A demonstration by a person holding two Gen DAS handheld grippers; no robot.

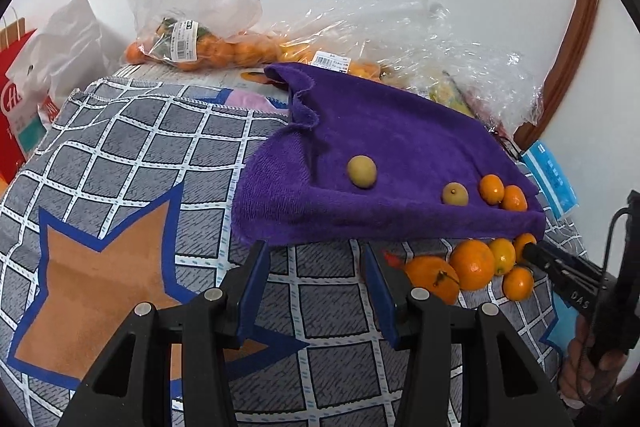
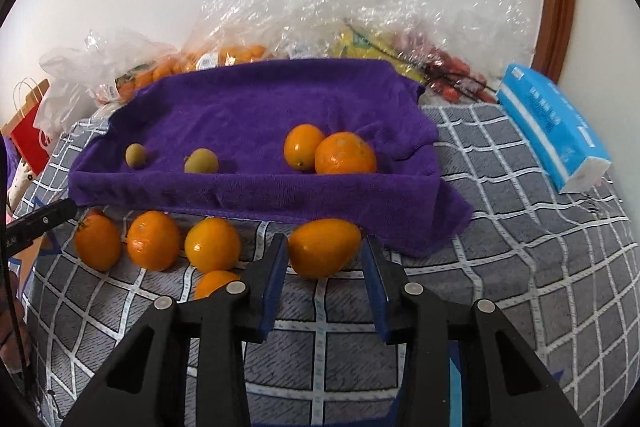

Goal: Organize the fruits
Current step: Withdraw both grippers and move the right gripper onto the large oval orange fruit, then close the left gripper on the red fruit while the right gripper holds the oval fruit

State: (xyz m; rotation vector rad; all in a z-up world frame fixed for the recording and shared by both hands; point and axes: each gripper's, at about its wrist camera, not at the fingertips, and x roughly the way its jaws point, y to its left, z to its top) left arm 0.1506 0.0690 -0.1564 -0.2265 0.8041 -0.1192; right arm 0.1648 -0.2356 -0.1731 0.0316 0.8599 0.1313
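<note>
A purple towel (image 2: 248, 115) lies on the checked cloth; it also shows in the left wrist view (image 1: 384, 147). On it sit two green-yellow fruits (image 2: 201, 161) and two oranges (image 2: 345, 153). Several oranges lie in a row on the cloth before the towel (image 2: 153, 239). My right gripper (image 2: 324, 259) is open, with one orange (image 2: 323, 247) between its fingertips, resting on the cloth. My left gripper (image 1: 316, 267) is open and empty just before the towel's near edge. The right gripper's tip shows in the left wrist view (image 1: 536, 251) beside the row of oranges (image 1: 472, 265).
Clear plastic bags of oranges (image 1: 192, 47) and other fruit (image 2: 440, 67) lie behind the towel by the wall. A blue tissue pack (image 2: 552, 135) lies at the right. A red paper bag (image 1: 16, 99) stands at the far left.
</note>
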